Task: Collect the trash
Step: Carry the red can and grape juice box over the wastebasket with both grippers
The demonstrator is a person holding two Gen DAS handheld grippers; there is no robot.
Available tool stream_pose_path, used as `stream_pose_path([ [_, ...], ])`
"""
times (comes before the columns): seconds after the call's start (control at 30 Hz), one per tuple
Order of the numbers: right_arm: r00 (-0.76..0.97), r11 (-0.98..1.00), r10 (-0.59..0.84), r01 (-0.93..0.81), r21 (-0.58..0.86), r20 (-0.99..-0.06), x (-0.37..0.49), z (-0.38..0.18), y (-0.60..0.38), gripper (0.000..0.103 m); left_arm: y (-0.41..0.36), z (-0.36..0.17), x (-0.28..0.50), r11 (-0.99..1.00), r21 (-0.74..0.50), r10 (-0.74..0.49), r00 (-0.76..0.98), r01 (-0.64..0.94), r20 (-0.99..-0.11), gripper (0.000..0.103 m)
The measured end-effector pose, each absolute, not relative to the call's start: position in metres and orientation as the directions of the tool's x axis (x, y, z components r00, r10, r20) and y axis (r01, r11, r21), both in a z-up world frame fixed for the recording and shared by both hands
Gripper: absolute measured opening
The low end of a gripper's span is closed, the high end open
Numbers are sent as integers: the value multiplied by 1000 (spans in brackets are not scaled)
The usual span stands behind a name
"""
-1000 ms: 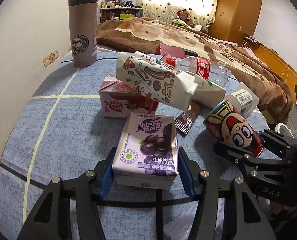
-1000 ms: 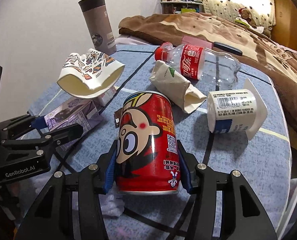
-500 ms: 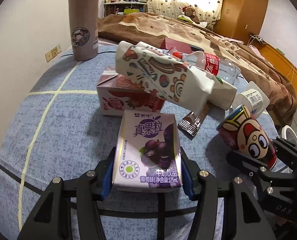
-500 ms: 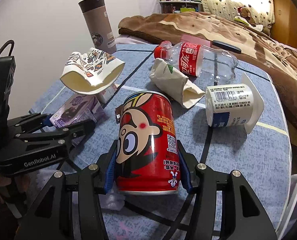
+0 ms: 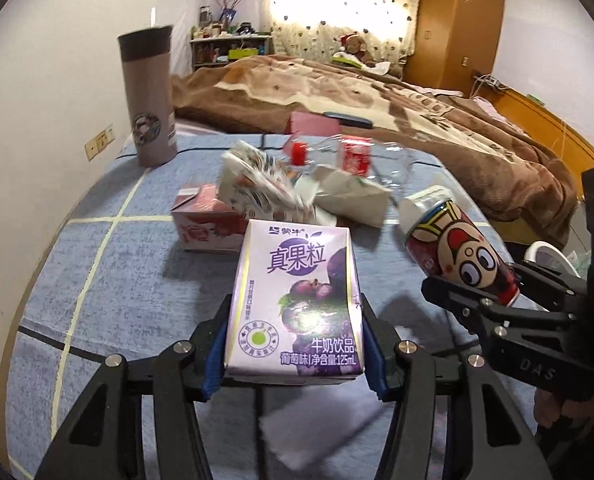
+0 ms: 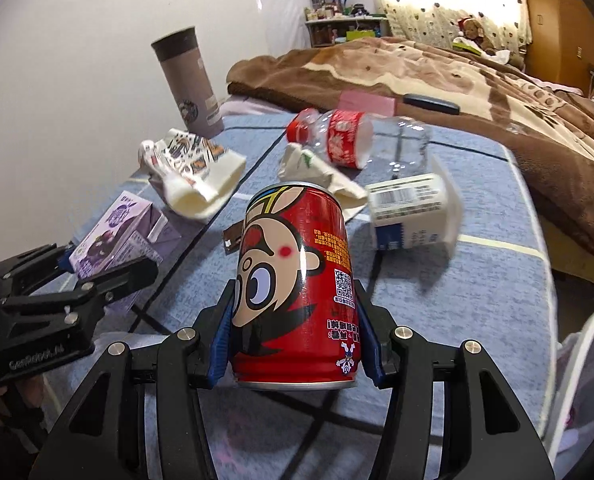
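Gripping a purple carton [image 5: 297,300] between the blue pads [image 5: 216,360] of the left gripper [image 5: 295,356], clear of the blue cloth [image 5: 97,288]. Clamping a red can [image 6: 295,300] in the right gripper [image 6: 295,344], pads pressed on both flanks, can held off the cloth.

From the left view only: a pink carton [image 5: 207,222] lying just ahead of the left gripper, part hidden by a crumpled printed cup [image 5: 257,190], blurred.

From the right view only: a brown wrapper [image 6: 232,238] just beyond the can, and a white tub [image 6: 411,210] fully seen ahead to the right, on its side.

In both views: a clear bottle [image 6: 357,140] with red cap and a crushed white bag [image 6: 317,170] farther ahead; a tall tumbler [image 5: 149,98] upright, far ahead to the left, near the wall.
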State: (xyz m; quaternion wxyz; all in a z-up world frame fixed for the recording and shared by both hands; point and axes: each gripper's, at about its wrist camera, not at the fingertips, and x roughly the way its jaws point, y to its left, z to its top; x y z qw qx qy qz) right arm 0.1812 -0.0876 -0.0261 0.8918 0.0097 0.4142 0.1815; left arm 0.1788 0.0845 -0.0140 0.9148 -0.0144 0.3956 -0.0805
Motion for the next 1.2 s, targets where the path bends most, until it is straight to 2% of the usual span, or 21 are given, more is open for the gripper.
stream_pose_path([
  [0.67, 701, 974, 217, -114, 194, -680, 145, 0, -190, 54, -34, 11, 154, 940, -78, -293, 673, 332, -679, 58],
  [1.2, 694, 977, 21, 139, 163, -719, 110, -16, -289, 54, -172, -2, 148, 830, -104, -449, 545, 548, -709, 58],
])
